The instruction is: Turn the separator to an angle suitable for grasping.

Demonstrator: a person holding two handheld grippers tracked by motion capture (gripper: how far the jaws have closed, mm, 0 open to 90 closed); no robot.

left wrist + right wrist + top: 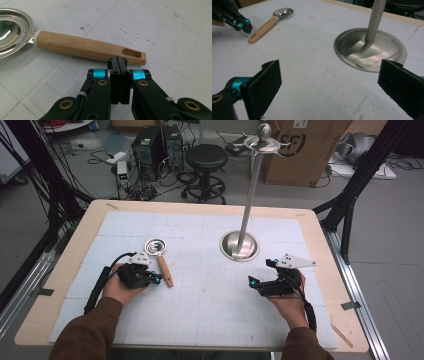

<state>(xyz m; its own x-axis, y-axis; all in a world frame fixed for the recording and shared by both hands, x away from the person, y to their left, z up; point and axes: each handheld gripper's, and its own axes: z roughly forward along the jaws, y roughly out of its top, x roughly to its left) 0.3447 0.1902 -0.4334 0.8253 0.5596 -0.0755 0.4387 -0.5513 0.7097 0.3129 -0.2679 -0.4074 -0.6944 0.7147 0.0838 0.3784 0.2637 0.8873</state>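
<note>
Your wooden-handled strainer (161, 257), with its shiny round steel bowl, lies left of centre in the high view on the gridded white mat (210, 315). Your left gripper (119, 62) is pressed shut, empty, just short of the handle's slotted end. Your right gripper (329, 85) gapes wide, empty.

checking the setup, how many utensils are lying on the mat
1: a wooden-handled utensil with a metal bowl, on the mat's left half, just past the shut left gripper. Right of center is a steel stand; its top hooks look bare.
</note>
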